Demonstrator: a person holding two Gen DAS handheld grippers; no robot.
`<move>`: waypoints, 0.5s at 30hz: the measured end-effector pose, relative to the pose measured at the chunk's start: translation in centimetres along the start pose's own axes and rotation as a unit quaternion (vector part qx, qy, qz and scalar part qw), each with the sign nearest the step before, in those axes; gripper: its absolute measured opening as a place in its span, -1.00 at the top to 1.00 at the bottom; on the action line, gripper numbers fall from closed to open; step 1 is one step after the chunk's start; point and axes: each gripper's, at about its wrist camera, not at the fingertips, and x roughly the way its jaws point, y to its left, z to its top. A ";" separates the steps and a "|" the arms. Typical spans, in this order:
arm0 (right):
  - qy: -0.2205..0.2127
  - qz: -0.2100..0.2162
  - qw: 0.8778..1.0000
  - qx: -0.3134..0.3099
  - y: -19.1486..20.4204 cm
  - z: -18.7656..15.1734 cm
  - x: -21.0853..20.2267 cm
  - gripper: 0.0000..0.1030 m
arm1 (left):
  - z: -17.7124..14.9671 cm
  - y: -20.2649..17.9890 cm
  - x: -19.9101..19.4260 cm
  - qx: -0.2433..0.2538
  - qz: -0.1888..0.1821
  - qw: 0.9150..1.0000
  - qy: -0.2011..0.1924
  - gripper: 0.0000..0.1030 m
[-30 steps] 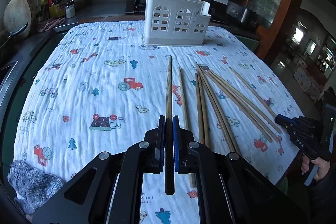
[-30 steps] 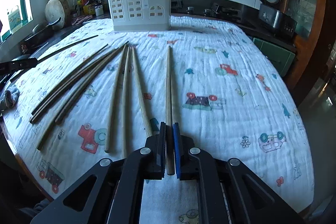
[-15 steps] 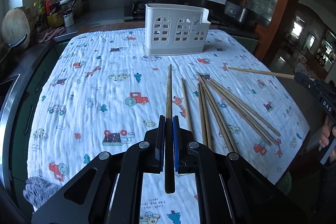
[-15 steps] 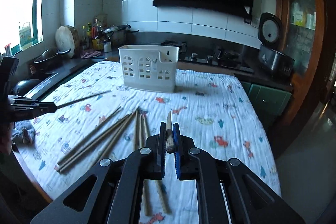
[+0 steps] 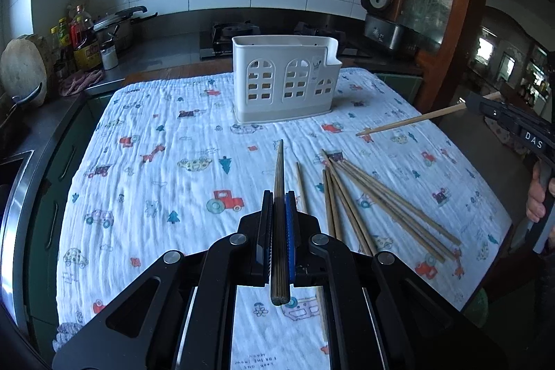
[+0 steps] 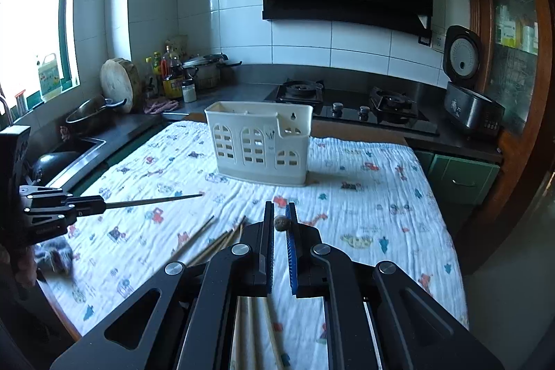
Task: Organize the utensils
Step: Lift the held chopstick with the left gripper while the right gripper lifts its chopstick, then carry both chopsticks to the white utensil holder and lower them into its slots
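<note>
Pinching one dark wooden chopstick (image 5: pixel 279 196) lengthwise between its pads, the left tool (image 5: pixel 279 221) holds it clear above the desk (image 5: pixel 145 189) under a white cloth printed with cartoon cars and trees, tip aimed roughly toward the white plastic utensil caddy with arched cut-out windows (image 5: pixel 282 80) at the far edge. The right tool (image 6: pixel 279 224) grips a pale wooden chopstick (image 5: pixel 412 119) the same way; from its own camera only the butt end shows between the pads. Both sticks are held by their thick ends, probably so the thin tips can be steered into the caddy's open top. The remaining pale wooden chopsticks (image 5: pixel 378 200) lie fanned on the cloth between the two tools, well short of the caddy, so most of the sorting looks undone.
</note>
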 end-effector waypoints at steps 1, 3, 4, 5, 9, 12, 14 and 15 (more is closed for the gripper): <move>0.001 0.004 1.000 -0.001 0.0 0.8 0.1 0.87 | 0.6 0.1 0.0 -0.004 -0.006 1.000 -0.001 0.89; 0.001 0.010 1.000 -0.004 -0.2 2.4 0.3 0.87 | 1.9 0.2 -0.1 -0.004 -0.017 1.000 -0.010 0.89; 0.003 0.009 1.000 -0.006 -0.2 3.1 0.5 0.87 | 2.4 0.0 -0.2 0.001 -0.011 1.000 -0.016 0.89; 0.002 0.008 1.000 -0.006 -0.2 3.7 0.7 0.87 | 2.7 -0.2 -0.3 0.008 -0.005 1.000 -0.017 0.89; 0.007 0.006 1.000 -0.022 0.4 4.9 1.2 0.87 | 3.0 -0.6 -0.1 0.023 -0.014 1.000 -0.010 0.89; 0.012 0.009 1.000 -0.021 0.6 4.2 1.7 0.87 | 2.3 -0.3 0.3 0.026 -0.013 1.000 0.000 0.89; 0.022 0.012 0.999 -0.020 0.7 3.2 2.2 0.87 | 1.5 -0.1 0.7 0.025 -0.012 1.000 0.012 0.89; 0.024 0.011 0.999 -0.019 0.7 2.8 2.4 0.87 | 1.2 0.0 0.8 0.027 -0.010 0.999 0.016 0.89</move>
